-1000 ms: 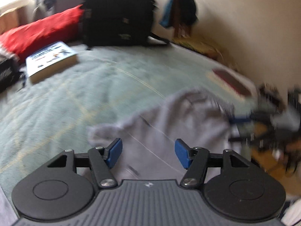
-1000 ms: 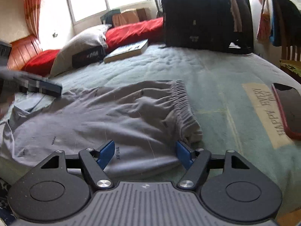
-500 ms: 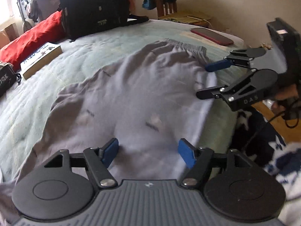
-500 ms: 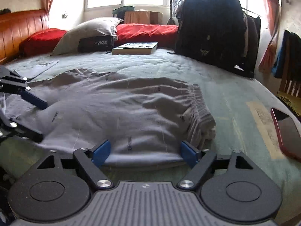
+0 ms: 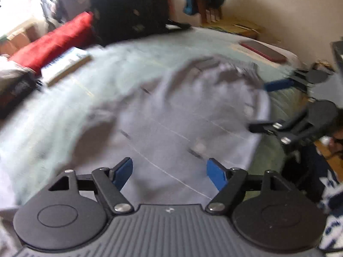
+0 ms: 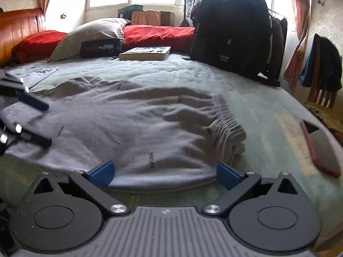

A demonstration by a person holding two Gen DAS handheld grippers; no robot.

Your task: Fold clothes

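**Folding barely begun: grey garment lying spread on the bed**

Grey cloth is filling the middle of both views: the grey garment (image 6: 137,124) is lying flat and open on the pale green bedspread (image 6: 263,115), its gathered elastic waistband (image 6: 227,126) bunching toward the right of the right wrist frame. No fold is showing yet; the fabric is only rumpled, so nearly all the work is judged to be remaining.

The right gripper (image 6: 165,174) is hovering at the near hem in the lower centre of its frame, jaws opening wide with the hem edge lying between the blue pads but not pinched. The left gripper (image 5: 169,173) is sitting over the cloth at the lower centre of its blurred view, jaws also opening, with fabric beneath them and nothing gripped. Each gripper is appearing at the edge of the other's frame.

A smaller grey piece (image 6: 36,72) is lying at the left of the right wrist frame; whether it is already folded is unclear. A book (image 6: 145,53), a black backpack (image 6: 231,30) and a red phone (image 6: 319,145) are crowding the bed's margins.
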